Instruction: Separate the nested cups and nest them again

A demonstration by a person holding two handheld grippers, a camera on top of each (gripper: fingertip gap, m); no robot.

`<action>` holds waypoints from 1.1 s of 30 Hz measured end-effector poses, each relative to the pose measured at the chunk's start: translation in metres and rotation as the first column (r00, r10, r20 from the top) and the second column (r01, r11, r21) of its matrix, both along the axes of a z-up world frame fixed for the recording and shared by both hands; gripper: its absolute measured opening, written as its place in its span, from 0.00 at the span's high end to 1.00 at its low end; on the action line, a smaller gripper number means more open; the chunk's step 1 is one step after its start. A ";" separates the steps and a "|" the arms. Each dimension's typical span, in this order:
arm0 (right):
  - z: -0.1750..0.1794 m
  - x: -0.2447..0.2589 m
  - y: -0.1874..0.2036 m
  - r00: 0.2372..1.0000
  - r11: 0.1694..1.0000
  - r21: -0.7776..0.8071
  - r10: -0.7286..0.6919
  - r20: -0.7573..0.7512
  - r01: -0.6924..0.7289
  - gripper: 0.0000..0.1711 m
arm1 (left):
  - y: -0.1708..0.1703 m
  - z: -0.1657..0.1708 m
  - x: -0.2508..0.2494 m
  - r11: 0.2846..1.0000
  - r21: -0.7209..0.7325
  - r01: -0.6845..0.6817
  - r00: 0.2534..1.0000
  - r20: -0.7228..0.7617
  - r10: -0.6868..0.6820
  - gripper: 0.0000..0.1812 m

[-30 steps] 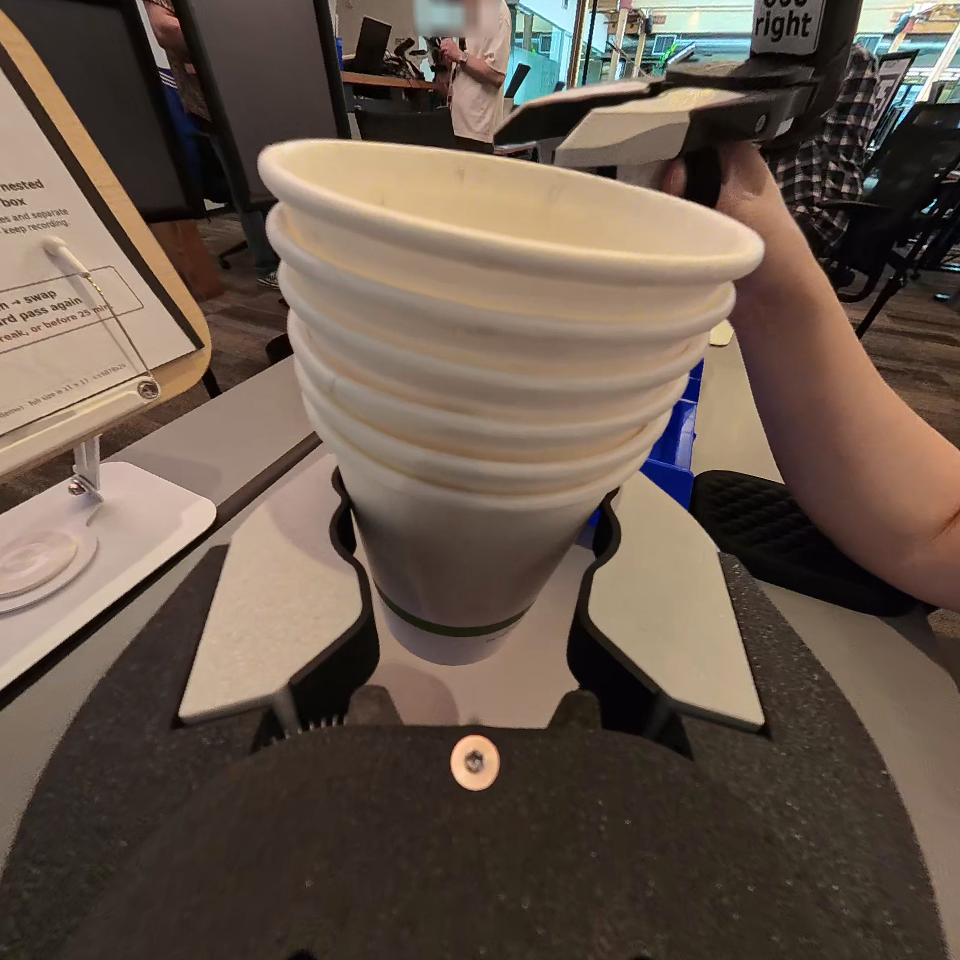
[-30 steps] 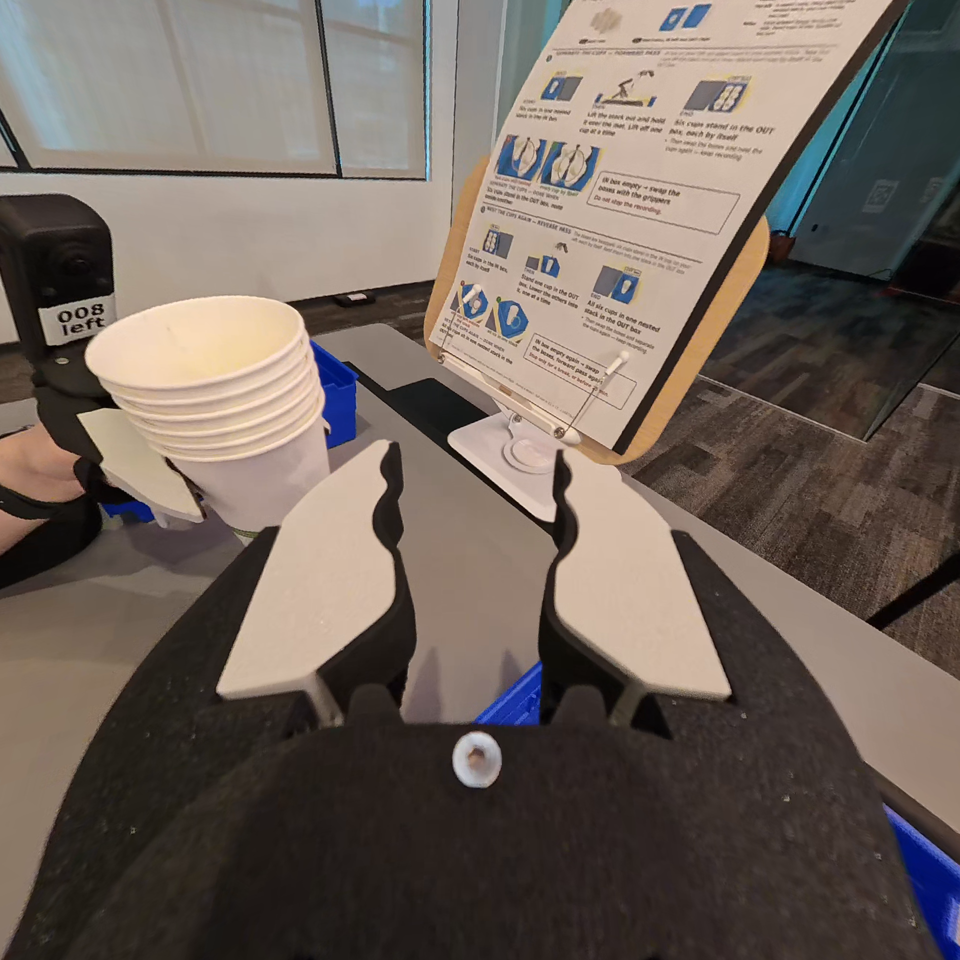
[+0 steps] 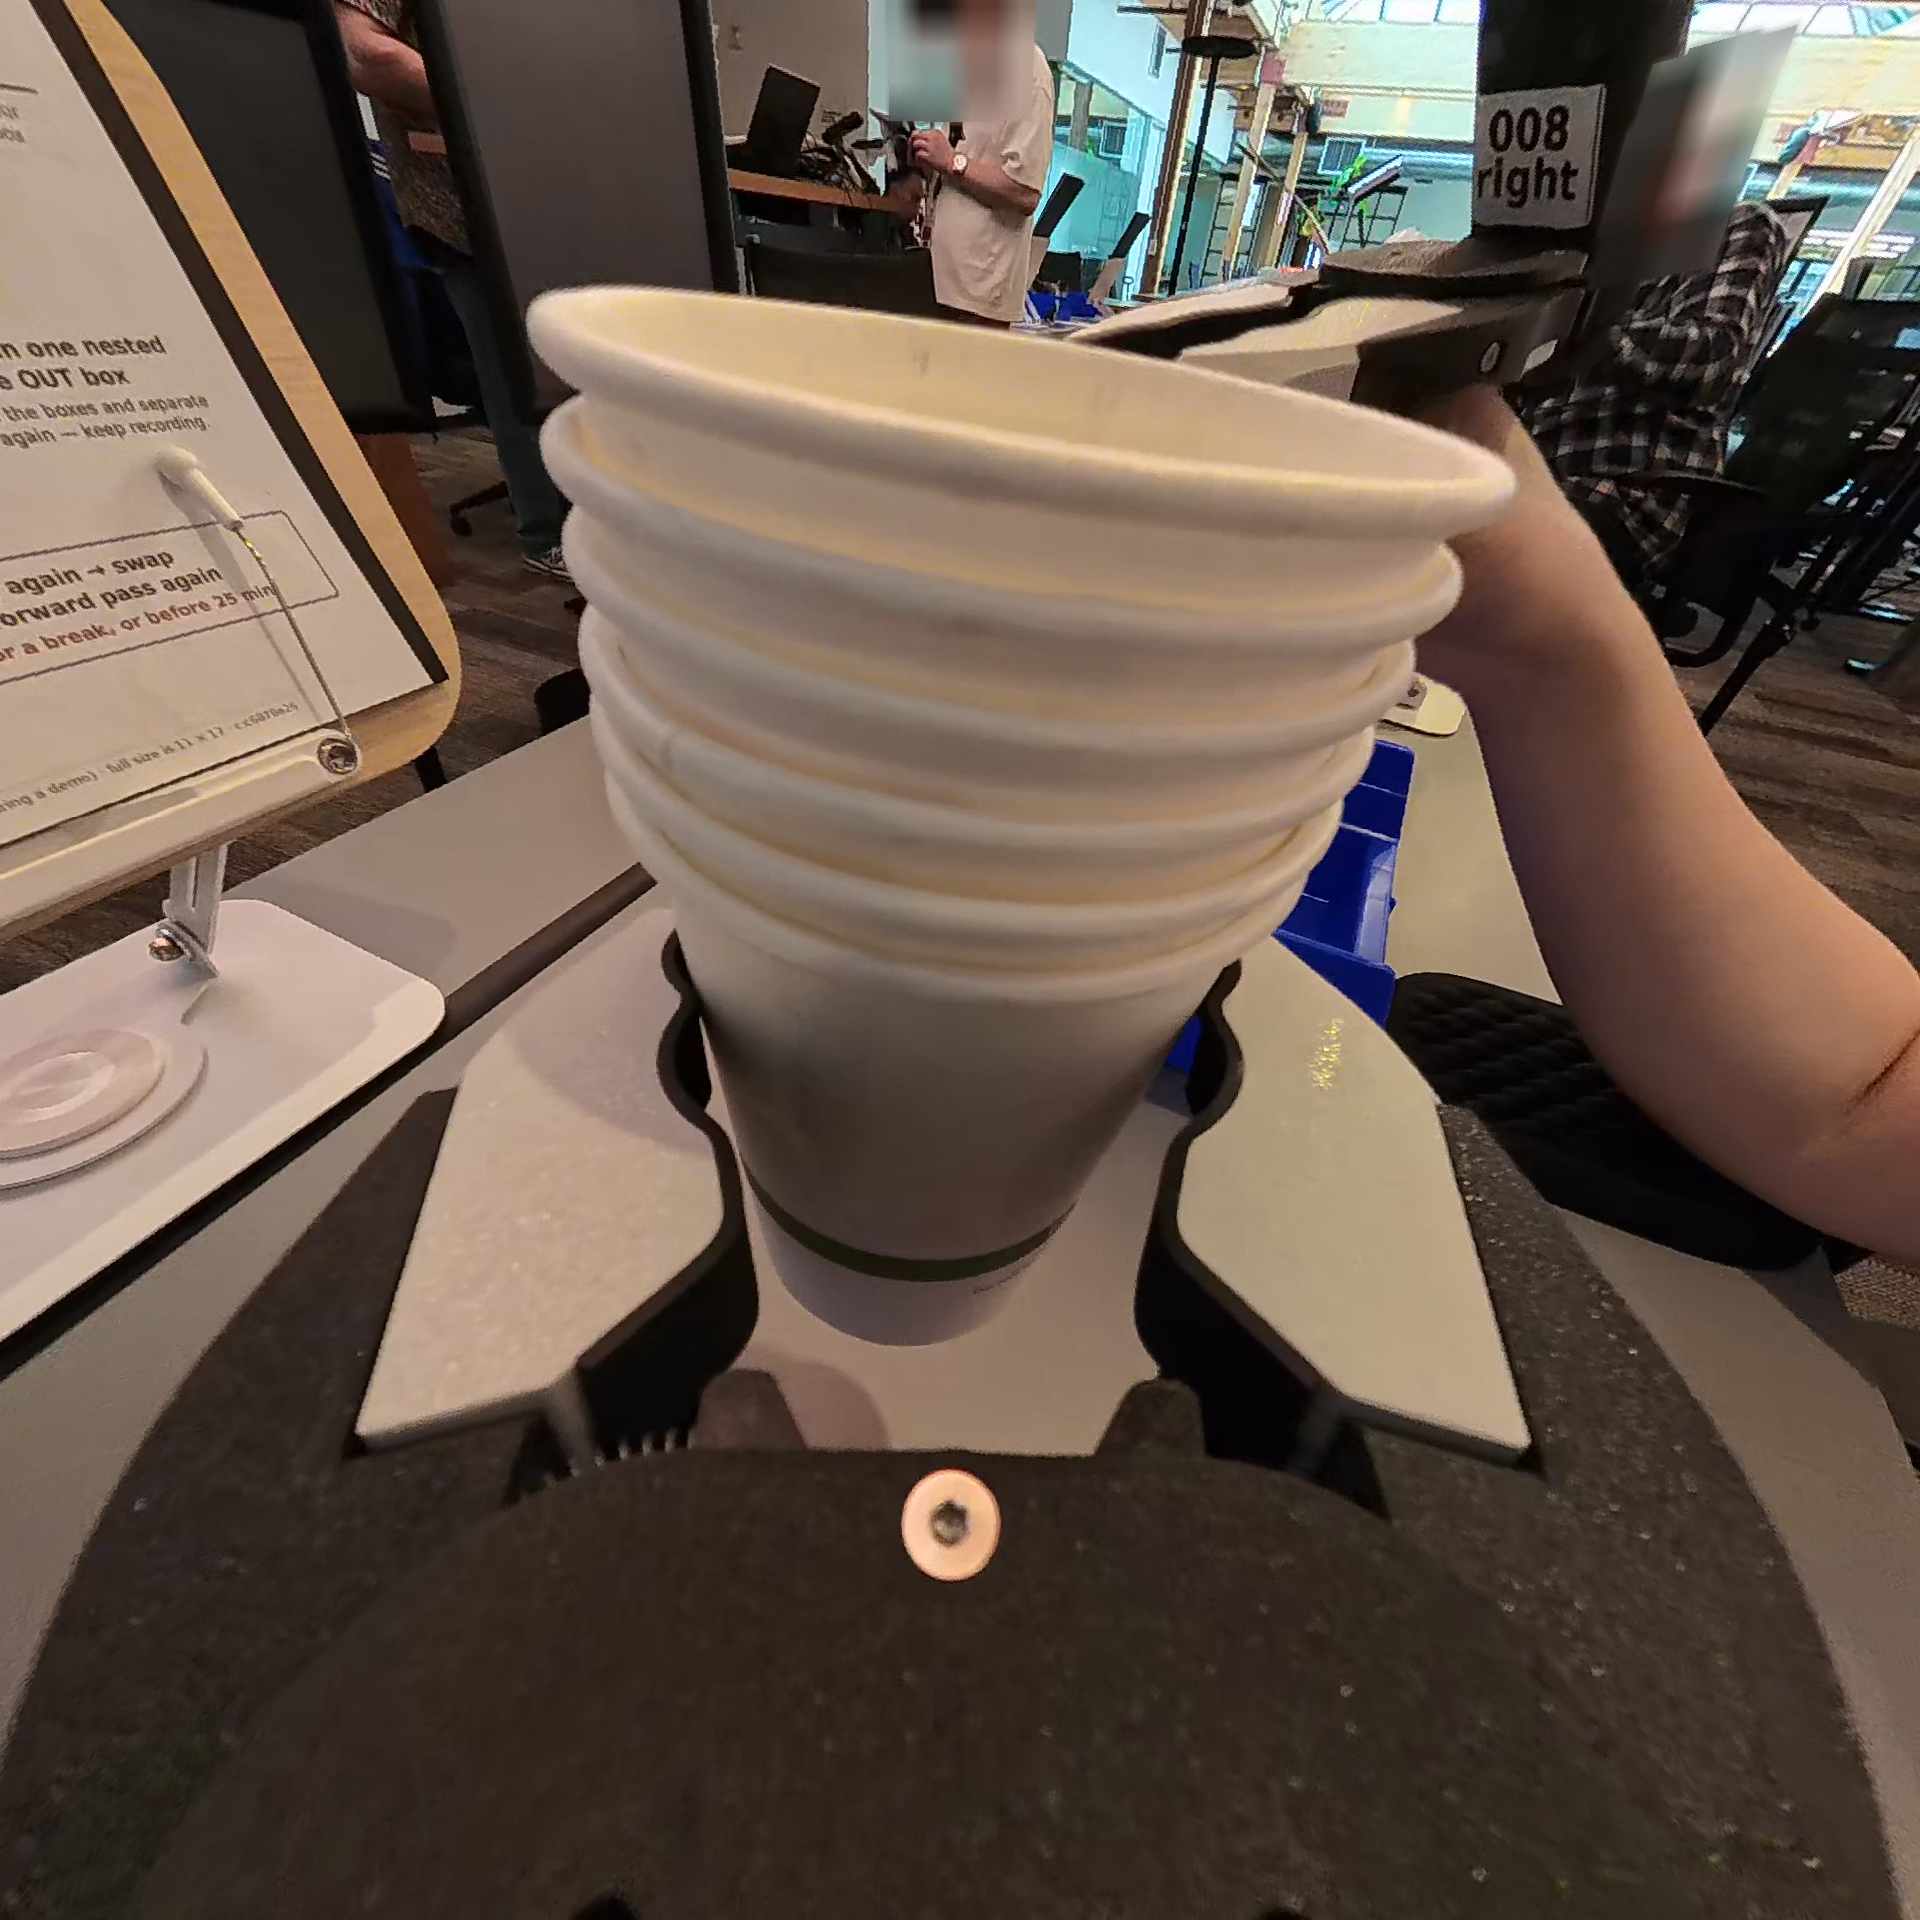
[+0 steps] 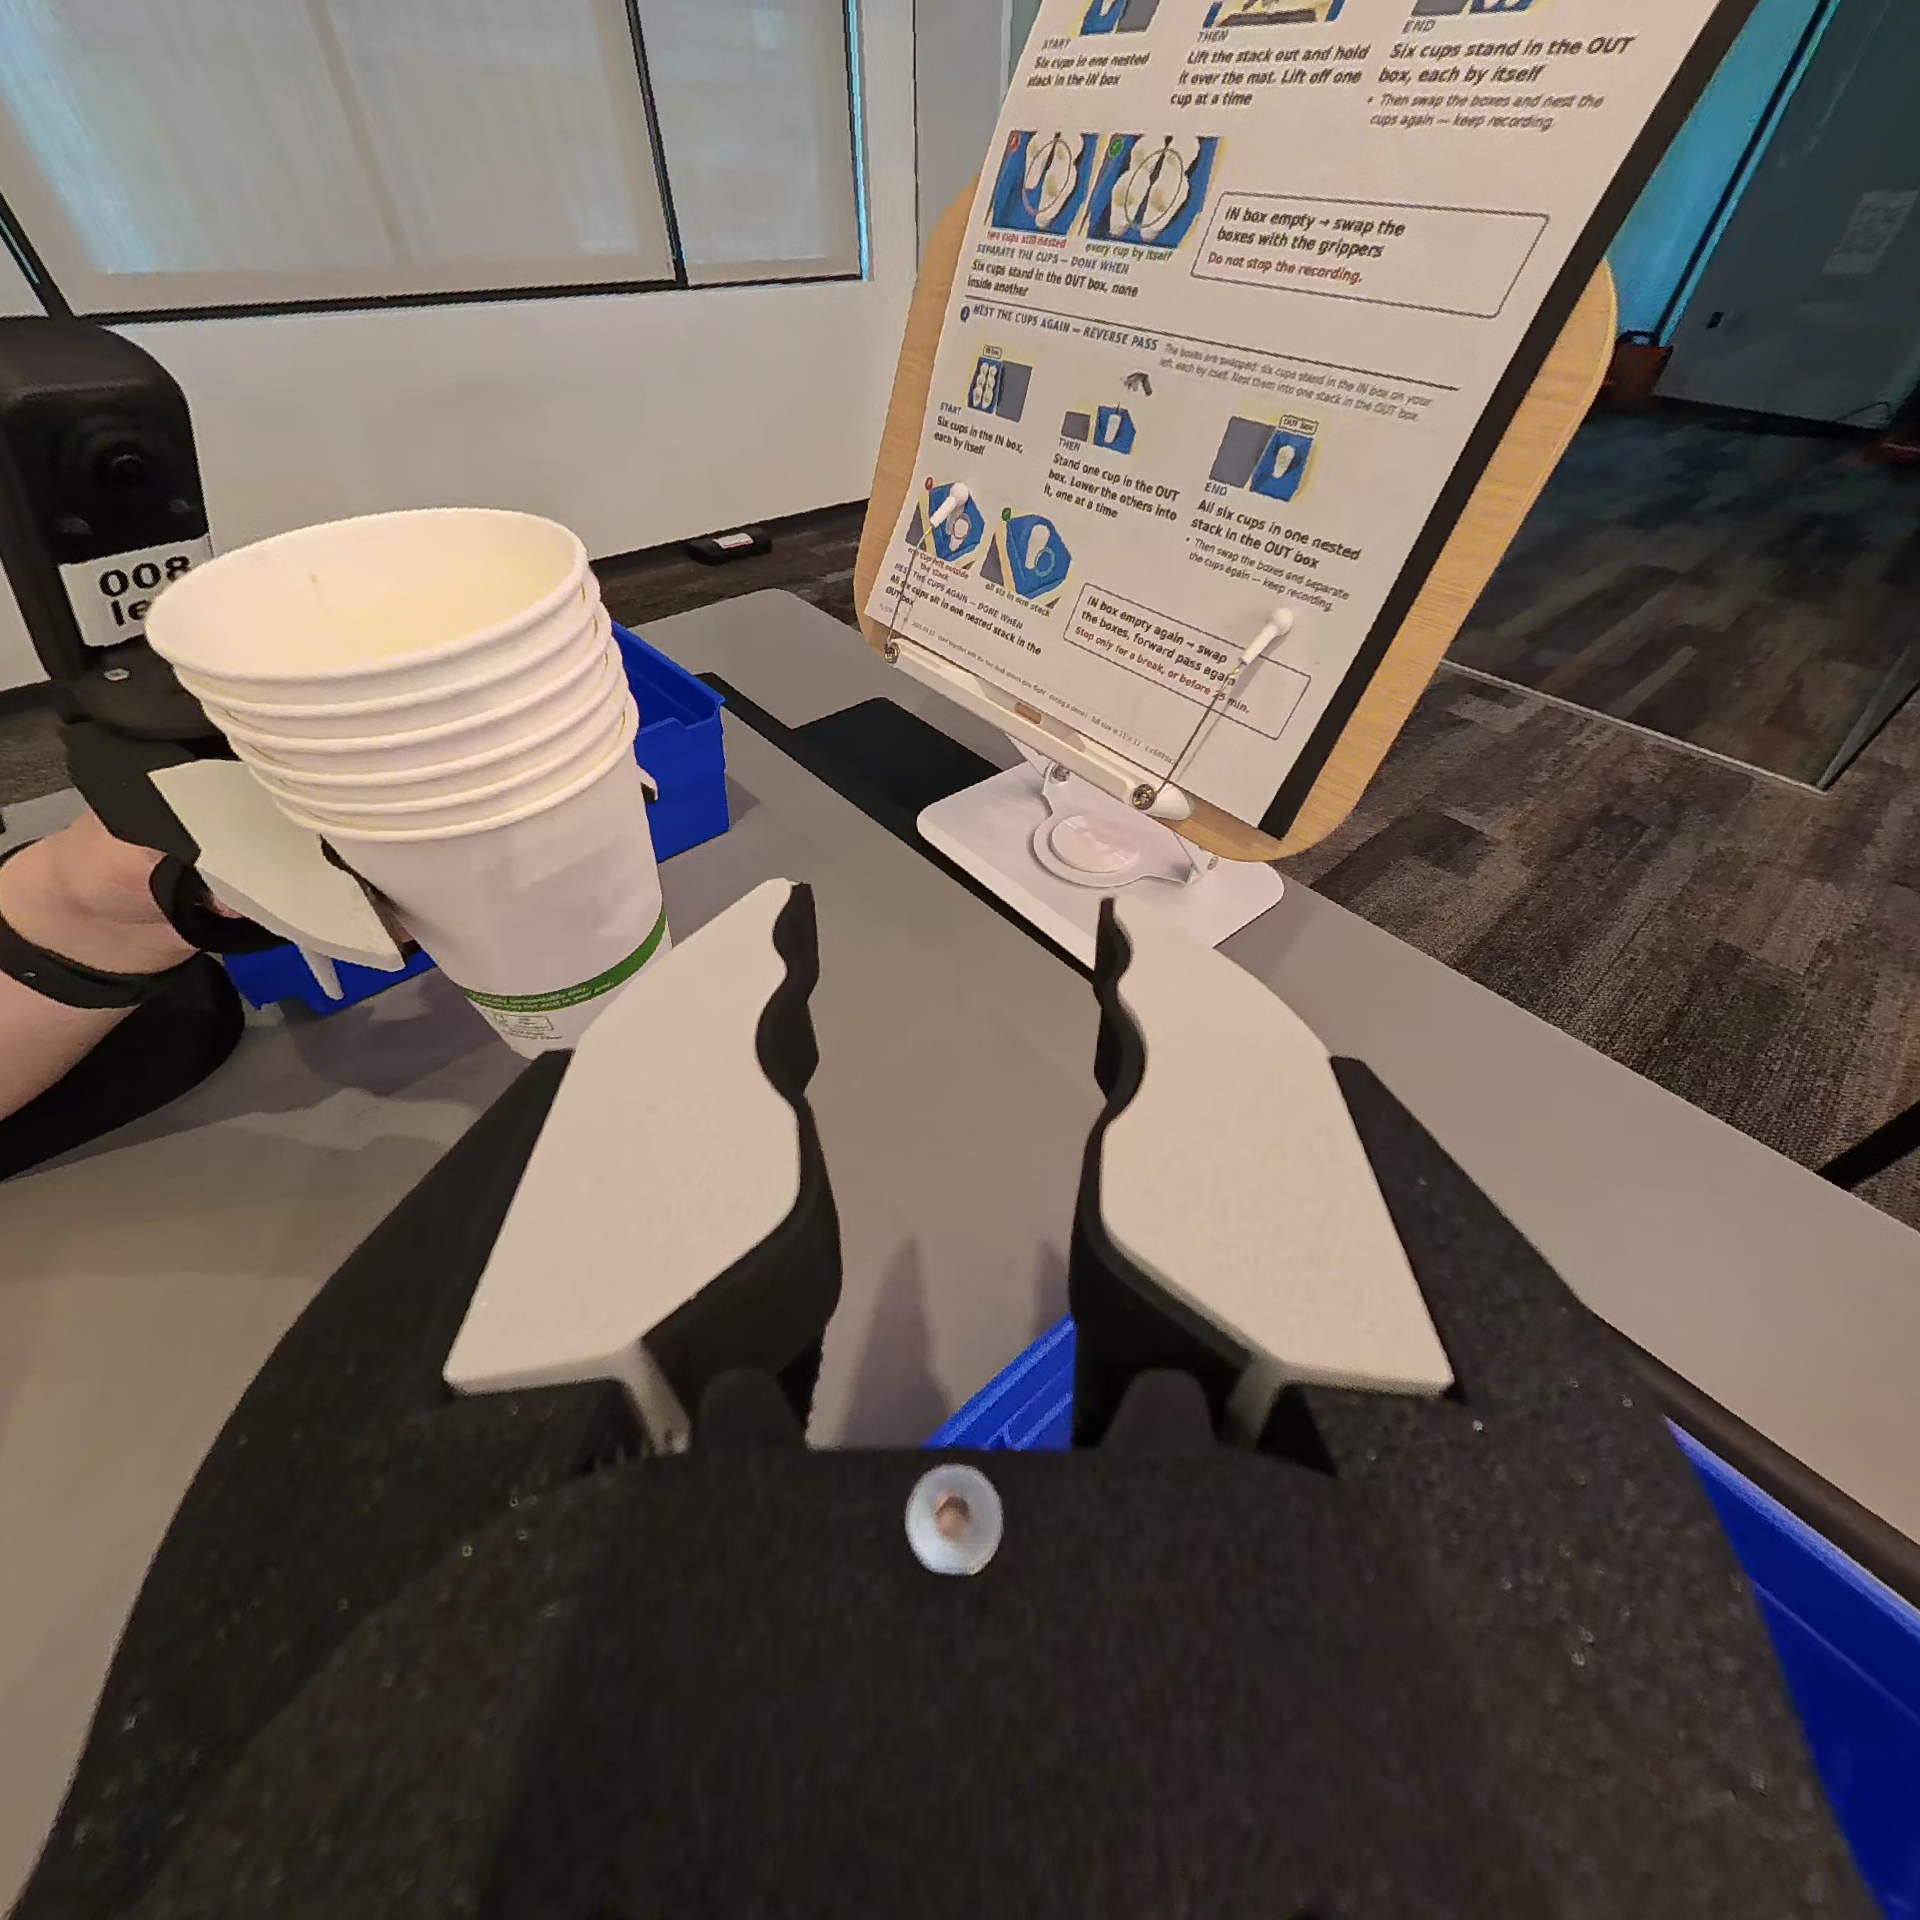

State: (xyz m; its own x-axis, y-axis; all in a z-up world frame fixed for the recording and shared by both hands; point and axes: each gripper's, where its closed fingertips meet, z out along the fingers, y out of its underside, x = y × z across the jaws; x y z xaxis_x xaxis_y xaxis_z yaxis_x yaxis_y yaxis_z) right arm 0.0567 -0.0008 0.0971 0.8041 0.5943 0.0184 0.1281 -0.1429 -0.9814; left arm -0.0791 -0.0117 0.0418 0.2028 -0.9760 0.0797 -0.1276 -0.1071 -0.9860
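A stack of several nested white paper cups (image 3: 966, 748) with a green band near the base fills the left wrist view. My left gripper (image 3: 951, 997) is shut on the lowest cup's wall and holds the stack upright above the grey table (image 3: 499, 821). The stack also shows in the right wrist view (image 4: 436, 748), held at the left by the left gripper (image 4: 343, 914). My right gripper (image 4: 951, 935) is open and empty, to the right of the stack and apart from it. In the left wrist view the right gripper (image 3: 1195, 332) hovers just behind the top rim.
A blue bin (image 3: 1351, 873) stands behind the stack; it shows in the right wrist view (image 4: 675, 727) too. Another blue bin (image 4: 1818, 1610) lies under my right gripper. An instruction board on a white stand (image 4: 1226, 416) stands at the table's far edge. A black mat (image 3: 1538, 1101) lies under the person's forearm.
The right gripper has moved nearer the cup stack's top rim and sits a little lower. The left gripper still holds the stack in the same place.
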 end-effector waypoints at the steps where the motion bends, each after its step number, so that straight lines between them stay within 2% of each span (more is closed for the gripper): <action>1: 0.000 0.001 0.000 1.000 1.000 -0.002 -0.001 -0.003 0.001 0.71 | 0.000 0.000 0.000 1.000 -0.001 0.000 1.000 0.000 0.000 0.49; 33: -0.004 0.003 0.002 0.999 1.000 -0.015 -0.016 0.028 0.017 0.72 | 0.015 0.018 -0.019 0.997 0.015 -0.081 0.997 0.022 0.080 0.49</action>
